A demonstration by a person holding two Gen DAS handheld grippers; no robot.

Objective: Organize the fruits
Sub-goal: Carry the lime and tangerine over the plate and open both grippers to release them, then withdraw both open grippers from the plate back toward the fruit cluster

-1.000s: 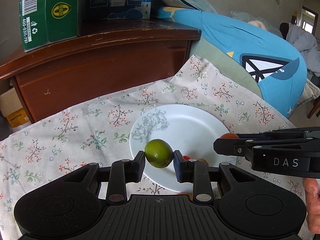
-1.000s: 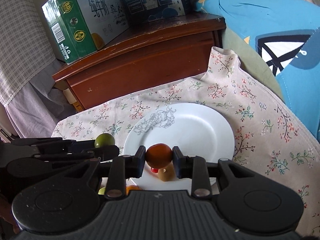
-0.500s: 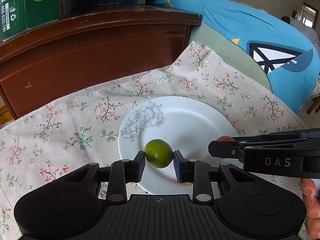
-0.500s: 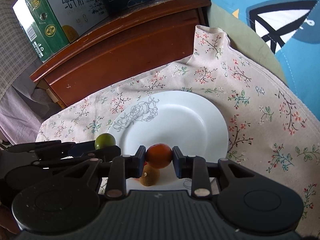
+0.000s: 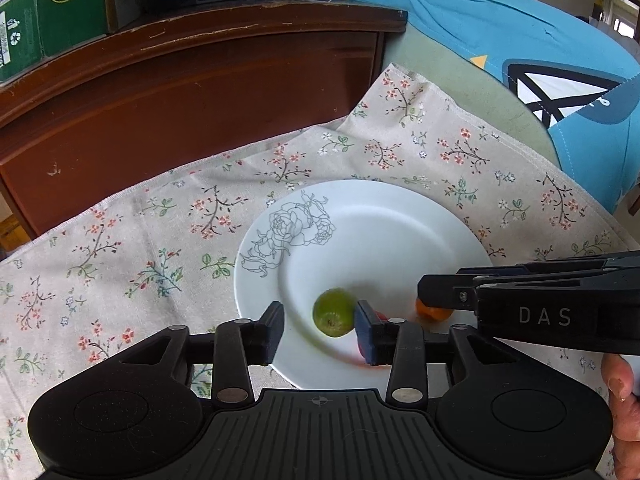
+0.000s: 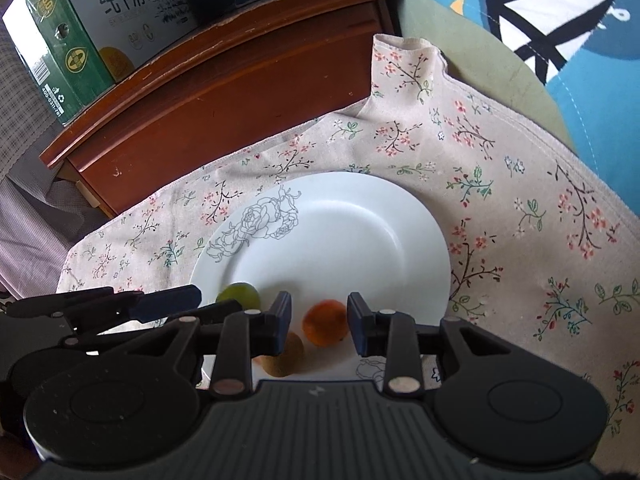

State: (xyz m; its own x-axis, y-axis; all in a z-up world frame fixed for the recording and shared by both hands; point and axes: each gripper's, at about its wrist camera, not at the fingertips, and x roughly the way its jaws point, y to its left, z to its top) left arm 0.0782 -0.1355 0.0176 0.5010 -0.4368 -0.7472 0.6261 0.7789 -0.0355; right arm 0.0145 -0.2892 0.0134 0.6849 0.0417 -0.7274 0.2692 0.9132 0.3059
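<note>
A white plate [image 5: 380,240] with a grey rose print lies on a flowered cloth. In the left wrist view my left gripper [image 5: 319,326] hangs low over the plate's near rim with its jaws opening. A green lime [image 5: 334,318] sits between them on the plate, against the right pad and clear of the left one. In the right wrist view my right gripper [image 6: 319,312] is opening too. An orange [image 6: 325,322] rests on the plate [image 6: 340,240] between its pads, with a gap on each side. A brown kiwi [image 6: 284,354] lies just in front of the orange, partly hidden by the left finger.
The flowered cloth [image 5: 140,240] covers the surface around the plate. A dark wooden cabinet [image 5: 192,92] stands behind it, bearing a green carton [image 6: 60,40] and a blue box. Blue bedding [image 5: 540,60] lies to the right. A hand [image 5: 620,400] shows at the right edge.
Both grippers sank toward the plate. Their jaws then widened and let go. The lime and the orange now lie on the plate.
</note>
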